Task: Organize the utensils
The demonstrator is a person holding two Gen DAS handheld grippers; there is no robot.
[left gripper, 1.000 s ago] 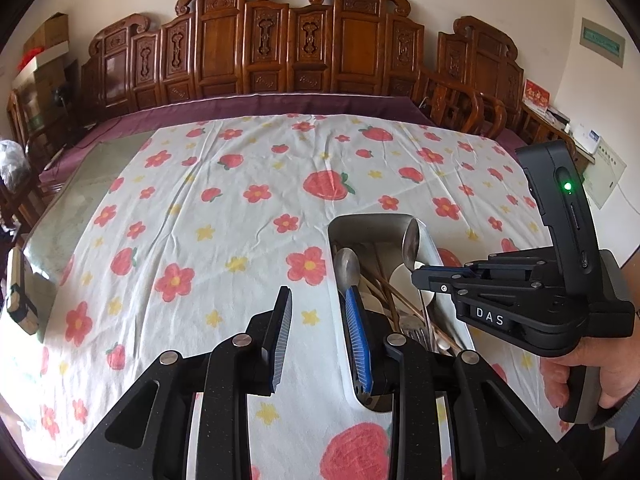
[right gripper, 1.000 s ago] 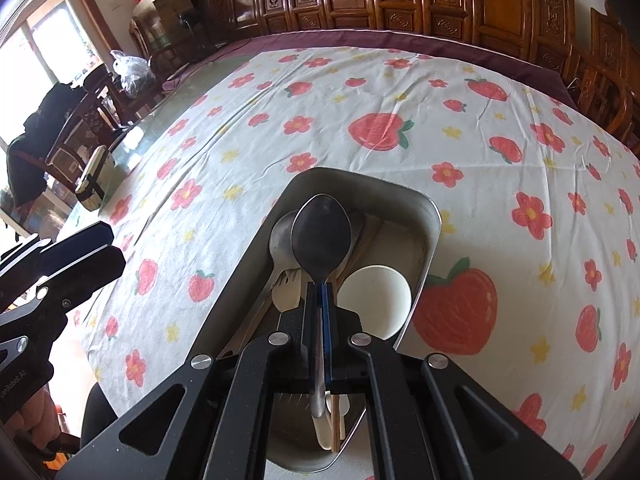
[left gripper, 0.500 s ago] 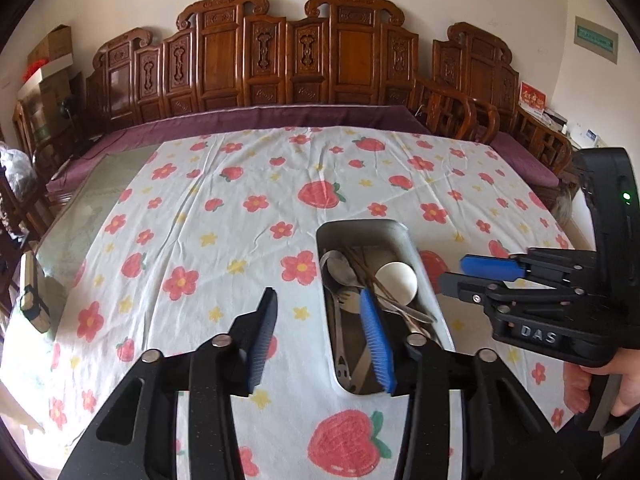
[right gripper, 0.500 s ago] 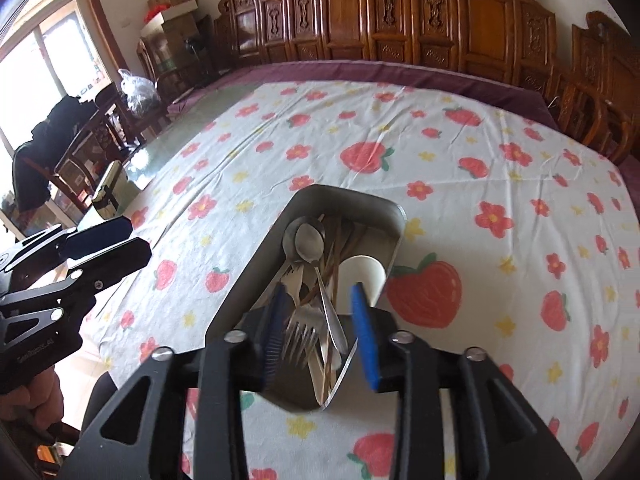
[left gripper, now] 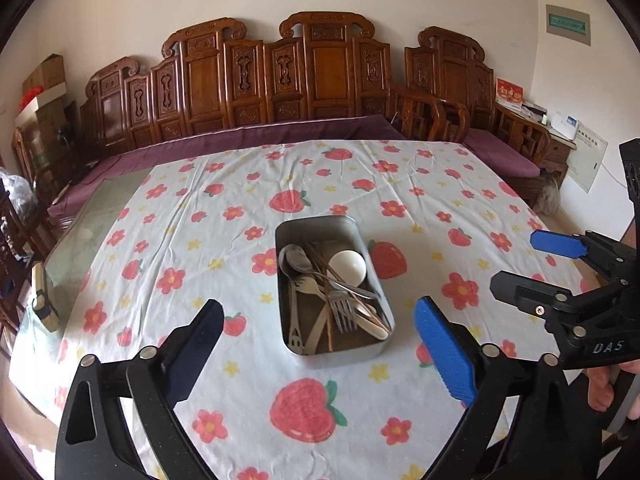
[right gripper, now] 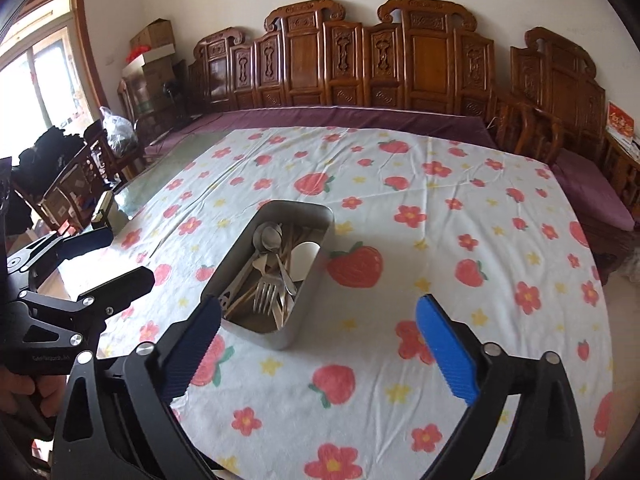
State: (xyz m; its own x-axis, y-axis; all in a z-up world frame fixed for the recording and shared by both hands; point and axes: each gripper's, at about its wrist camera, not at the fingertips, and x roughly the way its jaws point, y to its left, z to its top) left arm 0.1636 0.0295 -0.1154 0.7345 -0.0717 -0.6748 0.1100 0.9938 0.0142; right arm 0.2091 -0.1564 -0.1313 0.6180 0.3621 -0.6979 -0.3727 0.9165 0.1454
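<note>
Opening empty, both tongs (left gripper: 320, 344) (right gripper: 318, 340) hover near metal tray (left gripper: 362, 236) holding utensils (left gripper: 332, 292).

"DAS" stands on the right tool (left gripper: 532, 264).

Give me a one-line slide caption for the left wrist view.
Metal tray of forks, spoons and chopsticks on a strawberry-print tablecloth, framed by the empty left tool, its jaws opening.

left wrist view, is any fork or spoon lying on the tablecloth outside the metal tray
No, the forks and spoons all lie inside the metal tray; the flowered tablecloth around it holds no cutlery.
</note>
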